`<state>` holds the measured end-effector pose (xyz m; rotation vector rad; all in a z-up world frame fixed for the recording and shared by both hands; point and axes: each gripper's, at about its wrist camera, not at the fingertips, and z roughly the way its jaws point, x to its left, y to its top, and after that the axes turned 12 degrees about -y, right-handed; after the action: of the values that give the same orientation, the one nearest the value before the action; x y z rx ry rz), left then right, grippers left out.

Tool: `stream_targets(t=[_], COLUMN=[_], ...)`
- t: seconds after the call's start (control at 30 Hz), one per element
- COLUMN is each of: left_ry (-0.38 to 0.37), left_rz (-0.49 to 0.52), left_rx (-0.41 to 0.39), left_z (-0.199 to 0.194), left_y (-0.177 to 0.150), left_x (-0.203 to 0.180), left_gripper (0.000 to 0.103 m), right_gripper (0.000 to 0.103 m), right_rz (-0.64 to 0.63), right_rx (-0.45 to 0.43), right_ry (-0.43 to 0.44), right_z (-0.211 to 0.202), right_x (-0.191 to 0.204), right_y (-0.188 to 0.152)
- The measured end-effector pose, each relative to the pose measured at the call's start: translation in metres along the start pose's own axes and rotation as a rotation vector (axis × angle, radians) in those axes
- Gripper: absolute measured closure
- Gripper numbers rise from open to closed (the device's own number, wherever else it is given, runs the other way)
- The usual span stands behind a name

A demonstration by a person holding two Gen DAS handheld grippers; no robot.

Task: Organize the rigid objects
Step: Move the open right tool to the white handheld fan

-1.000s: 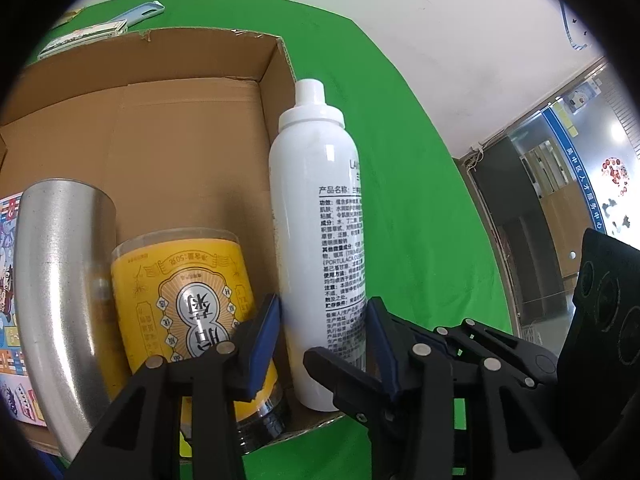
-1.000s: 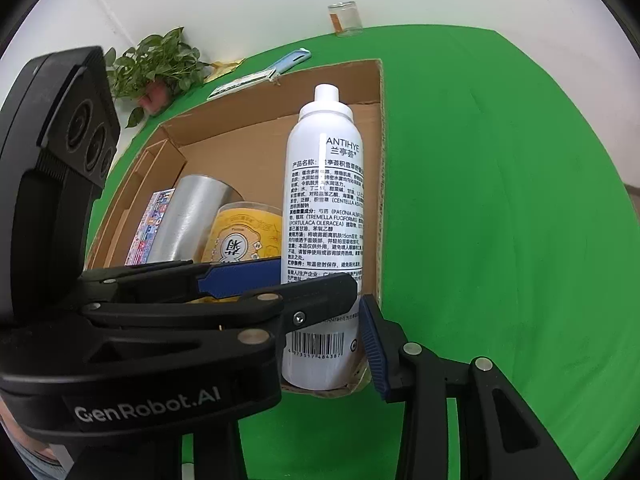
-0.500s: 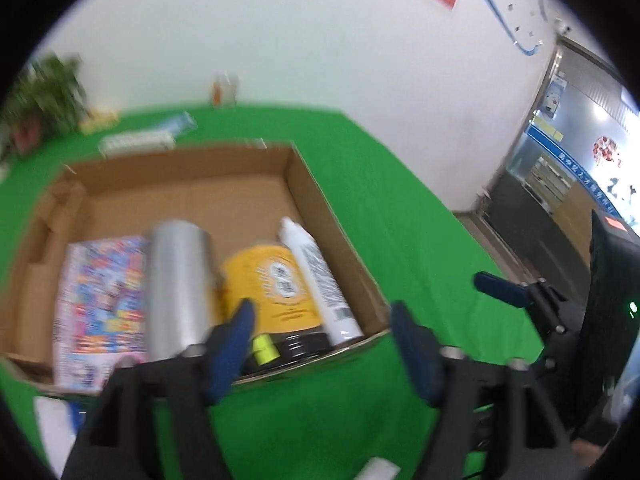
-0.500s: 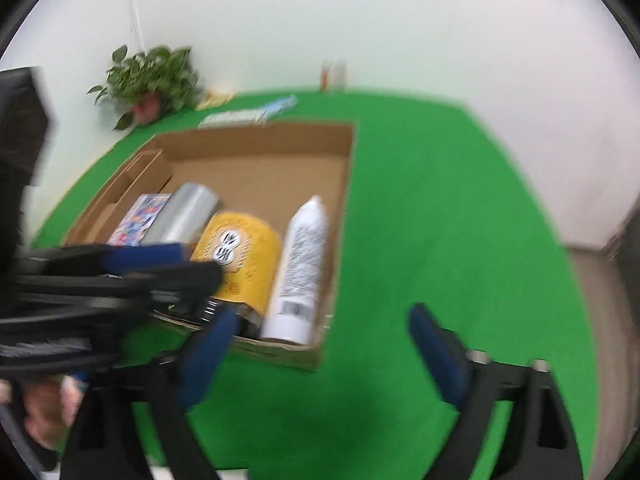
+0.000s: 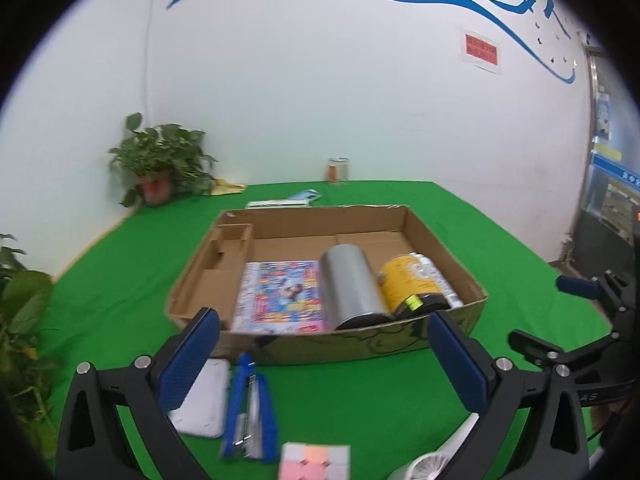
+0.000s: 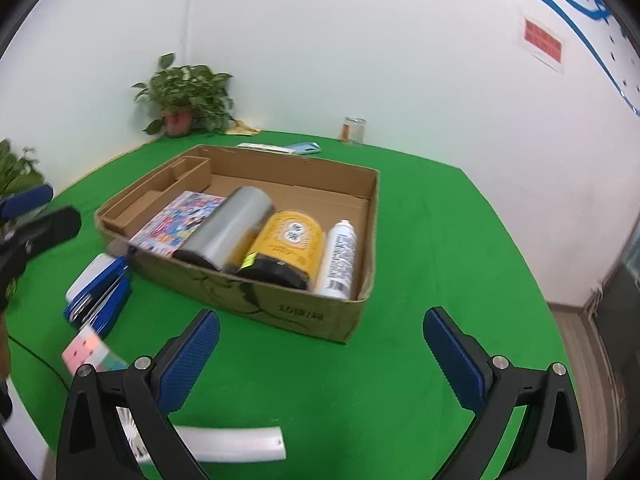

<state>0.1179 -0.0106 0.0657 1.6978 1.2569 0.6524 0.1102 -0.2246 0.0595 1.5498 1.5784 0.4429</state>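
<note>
Stapler lies on the cloth just outside the box, long axis toward it, under my left tongs; both tongs, right included, are spread and empty.

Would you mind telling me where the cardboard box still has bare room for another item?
The box floor is bare behind the metal cylinder, yellow can and white spray bottle, up to the far wall. The near row, from the colourful booklet rightwards, is crowded.
</note>
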Motion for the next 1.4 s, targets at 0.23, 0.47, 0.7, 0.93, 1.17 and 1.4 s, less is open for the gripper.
stream_targets(t=[0.23,0.47,0.7,0.93,1.17,1.4], left_ry=[0.004,-0.134,-0.394,-0.530,-0.485,-0.551], left_rz=[-0.019,-0.084,-0.229,-0.296,-0.190,-0.282], left_rx=[-0.007,0.084,0.281,0.375,0.438,0.524], left_z=[-0.046,-0.045,0.015,0.058,0.066,0.069], left_y=[0.008,-0.025,-0.076,-0.091,-0.103,-0.119], left_x=[0.033,0.030,0.000,-0.027,-0.051,-0.045], left_gripper=[0.000,0.000,0.000,0.015,0.029,0.046], right_gripper=[0.001,0.001,0.001,0.006,0.019,0.035], right_rz=[-0.080,0.003,-0.006,0.038,0.040,-0.004], right_rx=[-0.058,0.000,0.059,0.072,0.074,0.103], right_ry=[0.024,0.144,0.321,0.355,0.330,0.364], right_z=[-0.064,-0.088,-0.095,-0.099,-0.087,-0.070], right_x=[0.021,0.051,0.083,0.076,0.048,0.042], right_y=[-0.015,-0.064,-0.137,-0.158,-0.157,-0.157])
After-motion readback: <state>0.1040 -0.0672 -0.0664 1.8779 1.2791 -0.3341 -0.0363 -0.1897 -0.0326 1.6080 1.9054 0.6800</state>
